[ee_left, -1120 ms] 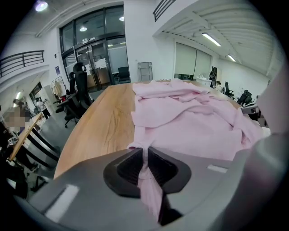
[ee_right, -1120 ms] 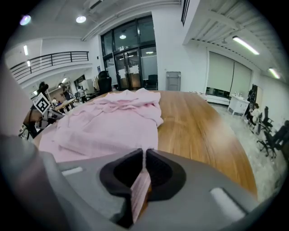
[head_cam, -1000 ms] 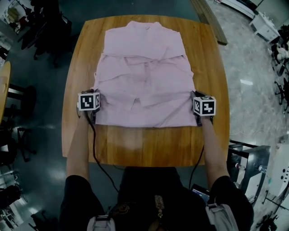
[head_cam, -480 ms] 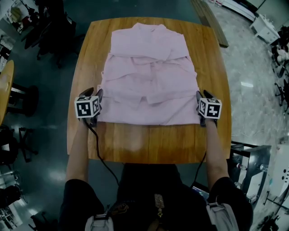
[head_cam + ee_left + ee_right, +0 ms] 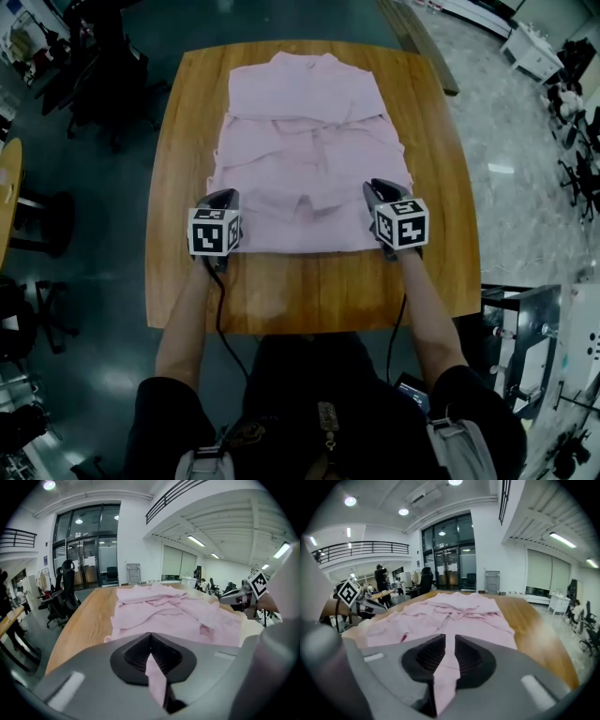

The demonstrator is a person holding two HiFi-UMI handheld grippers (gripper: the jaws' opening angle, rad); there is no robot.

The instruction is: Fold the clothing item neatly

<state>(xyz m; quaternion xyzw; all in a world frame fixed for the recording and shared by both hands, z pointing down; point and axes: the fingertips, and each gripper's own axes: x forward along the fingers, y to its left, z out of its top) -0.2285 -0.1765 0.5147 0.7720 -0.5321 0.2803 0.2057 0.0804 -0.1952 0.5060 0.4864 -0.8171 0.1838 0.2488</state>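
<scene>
While the two grippers stood just outside the shirt's near corners half a second ago, both have now come inward and sit over those corners, closer to the middle of the wooden table (image 5: pixel 309 291) than before. The pink shirt (image 5: pixel 309 141) itself has kept its place and its rumpled folds.

The shirt lies flat on the middle of the table, collar toward the table's far edge and hem toward its near edge, where a bare strip of wood is left. It stretches away in front of both grippers, and each one has a pinch of the hem.

The left gripper (image 5: pixel 223 197), over the hem corner on the table's left side, has its jaws fully together with a thin strip of pink cloth clamped between the pads. The right gripper (image 5: pixel 378 187), over the hem corner on the table's right side, has just been closing its jaws; they stand a narrow slot apart, filled by a fold of the same cloth that they press on.

There is one shirt, one table, and two grippers, each carrying one marker cube.
</scene>
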